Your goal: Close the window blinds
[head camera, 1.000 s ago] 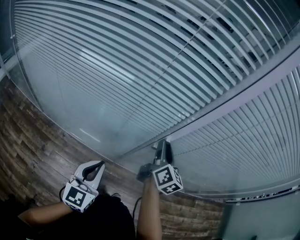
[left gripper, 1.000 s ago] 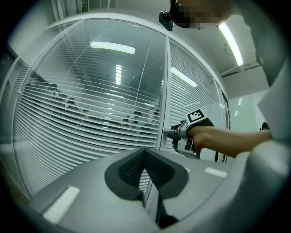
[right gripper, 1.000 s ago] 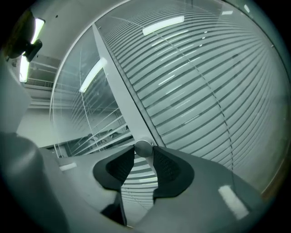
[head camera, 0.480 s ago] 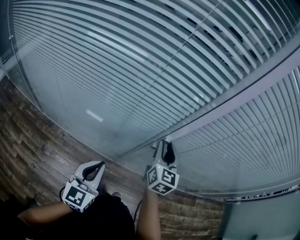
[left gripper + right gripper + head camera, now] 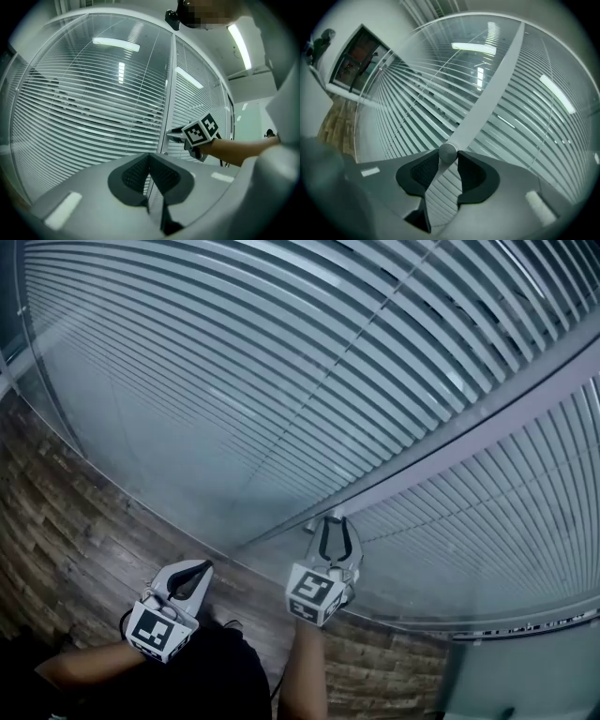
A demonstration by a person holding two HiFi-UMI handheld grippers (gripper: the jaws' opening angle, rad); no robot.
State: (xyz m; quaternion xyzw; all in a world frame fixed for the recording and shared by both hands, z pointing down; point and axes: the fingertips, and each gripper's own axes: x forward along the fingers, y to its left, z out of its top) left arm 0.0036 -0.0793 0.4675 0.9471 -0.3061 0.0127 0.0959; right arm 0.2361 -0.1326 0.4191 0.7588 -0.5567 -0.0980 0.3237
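at the frame post (image 5: 469, 442): this grey upright between the two glass panes is my landmark. Low down on it sits a small round silver knob (image 5: 448, 153).
right tongs (image 5: 335, 521): clamped on that knob, one dark pad on each side of it, aimed straight at the frame post. The right gripper view shows it best.
left tongs (image 5: 197, 568): shut, pad against pad. They're held off to the left of the frame post, back from the glass and not touching it. From their own camera (image 5: 150, 157) you look past the closed tips at the post and at the right tongs (image 5: 171, 136) on it.
blinds (image 5: 234, 352): white horizontal slats behind the glass on both sides of the frame post. Thin dark gaps show between the slats, clearest high up along the post.
marker cubes: one on the back of each tool, the right one (image 5: 314, 593) just below the frame post's lower end and the left one (image 5: 157, 632) further left.
forearm (image 5: 305, 681): bare, runs up from the bottom edge to the right tongs at the frame post.
wood floor (image 5: 66, 521): brown planks left of the frame post, along the foot of the glass.
ceiling lights (image 5: 116, 44): long bright strips mirrored in the pane left of the frame post.
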